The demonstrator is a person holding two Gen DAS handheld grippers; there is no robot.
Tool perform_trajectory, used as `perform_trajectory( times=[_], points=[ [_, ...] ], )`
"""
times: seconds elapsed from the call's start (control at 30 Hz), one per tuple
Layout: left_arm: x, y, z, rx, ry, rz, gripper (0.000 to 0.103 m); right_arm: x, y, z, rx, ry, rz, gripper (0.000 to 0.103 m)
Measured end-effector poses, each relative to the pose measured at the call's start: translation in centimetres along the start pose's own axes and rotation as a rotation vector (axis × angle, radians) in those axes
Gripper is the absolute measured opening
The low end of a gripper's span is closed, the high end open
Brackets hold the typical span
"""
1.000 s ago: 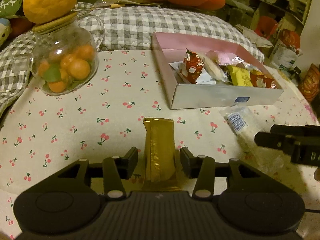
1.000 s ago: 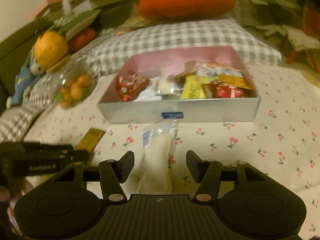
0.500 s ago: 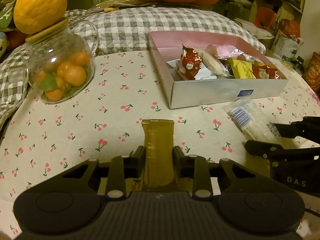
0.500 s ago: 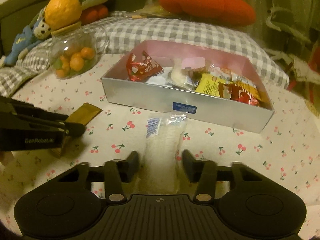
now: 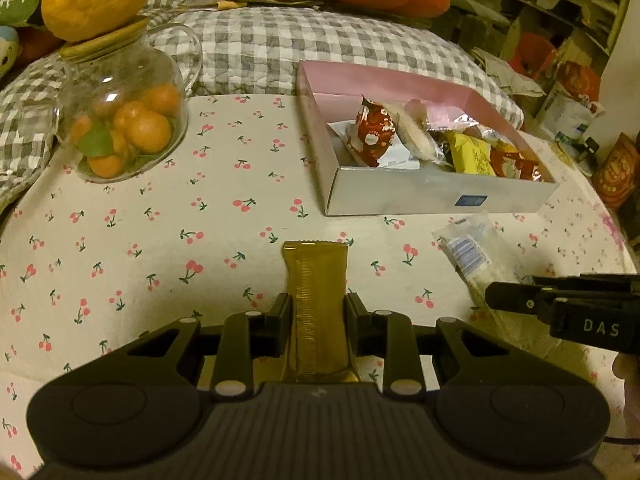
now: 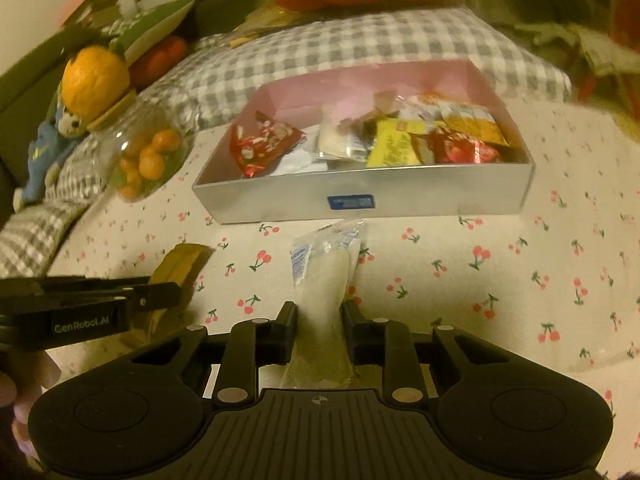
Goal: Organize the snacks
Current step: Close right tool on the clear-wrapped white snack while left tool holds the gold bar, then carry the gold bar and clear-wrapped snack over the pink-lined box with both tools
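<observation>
Left gripper: clamped on the gold bar, for transfer.
Right gripper: just closed on the clear packet.
Destination: the snack box is judged.

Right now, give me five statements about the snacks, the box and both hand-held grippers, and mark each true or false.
1. The left hand-held gripper is shut on the gold packet. True.
2. The right hand-held gripper is open and empty. False: it has just closed on the clear white snack packet.
3. The pink-lined box already holds several wrapped snacks. True.
4. The gold packet lies inside the box. False: it is on the cherry-print cloth, in front of the box.
5. The glass jar is empty. False: it holds small orange fruit.
</observation>
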State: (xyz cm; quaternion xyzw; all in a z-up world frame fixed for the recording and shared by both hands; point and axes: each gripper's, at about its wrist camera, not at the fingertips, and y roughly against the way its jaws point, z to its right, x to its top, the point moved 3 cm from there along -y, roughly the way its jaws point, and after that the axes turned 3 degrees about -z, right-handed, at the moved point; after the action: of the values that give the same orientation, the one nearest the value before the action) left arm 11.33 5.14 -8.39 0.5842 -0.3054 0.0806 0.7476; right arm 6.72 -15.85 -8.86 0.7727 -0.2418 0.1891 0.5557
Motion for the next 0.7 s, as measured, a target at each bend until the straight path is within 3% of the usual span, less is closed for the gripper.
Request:
perform_trajectory(
  times=[0.23,0.3,0.43,0.47,0.57,0.7],
  points=[
    [0.2,0.6,0.3,-0.025,0.044,0.007,0.026,0.4,1.2,1.5,0.052,-0.093,-0.016,0.02],
    [0.2,0.8,0.5,-0.03,0.047,0.01,0.026,0.5,1.6,1.8,0.056,-0.099,-0.016,0.011],
    [0.1,1.0,0.8,-0.041,0.06,0.008,0.026,0.7,2.3,1.8,0.053,-0.084,-0.002,0.012],
    [0.1,0.9,0.8,-0.042,0.064,0.006,0.026,0.7,2.4,1.7,0.052,-0.072,0.001,0.019],
    [-0.1,0.9,0.9,-0.043,0.073,0.002,0.026,0.5,2.4,0.8,0.034,-0.025,0.013,0.025],
    [-0.2,0.8,0.9,-0.04,0.076,0.002,0.026,-0.4,1.5,-1.0,-0.021,0.08,0.022,0.052]
  ],
)
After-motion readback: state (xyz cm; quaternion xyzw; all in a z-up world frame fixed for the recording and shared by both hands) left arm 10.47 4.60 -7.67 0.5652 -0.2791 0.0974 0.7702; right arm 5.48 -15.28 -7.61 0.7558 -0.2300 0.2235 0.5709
